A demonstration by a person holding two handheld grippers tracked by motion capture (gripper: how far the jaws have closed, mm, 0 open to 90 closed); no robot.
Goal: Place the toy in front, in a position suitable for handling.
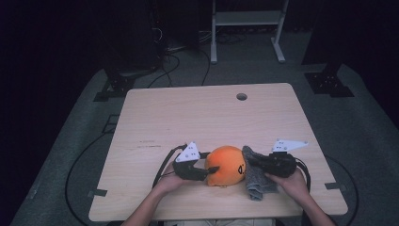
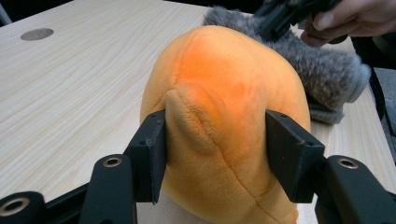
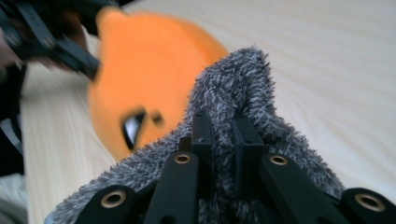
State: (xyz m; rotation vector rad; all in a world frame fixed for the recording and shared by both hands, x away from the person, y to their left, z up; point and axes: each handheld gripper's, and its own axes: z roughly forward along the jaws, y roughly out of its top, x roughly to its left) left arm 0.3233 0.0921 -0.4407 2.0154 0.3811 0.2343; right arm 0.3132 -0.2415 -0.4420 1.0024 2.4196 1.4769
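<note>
Between left tool (image 2: 215, 154) jaws: orange plush (image 2: 224, 93); right tool (image 3: 222, 135) pinches grey cloth (image 3: 243, 88).

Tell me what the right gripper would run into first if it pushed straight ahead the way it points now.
The right gripper, shut on the grey fuzzy cloth, points toward the orange plush toy. Pushed on, it would probably press the cloth into the toy's side first; depth is hard to judge.

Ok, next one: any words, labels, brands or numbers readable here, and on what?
None readable. The orange plush toy bears only a small black and white face mark, no letters. The grey fluffy cloth and the wooden table carry no print; faint dark marks on the tabletop are too small to read.
</note>
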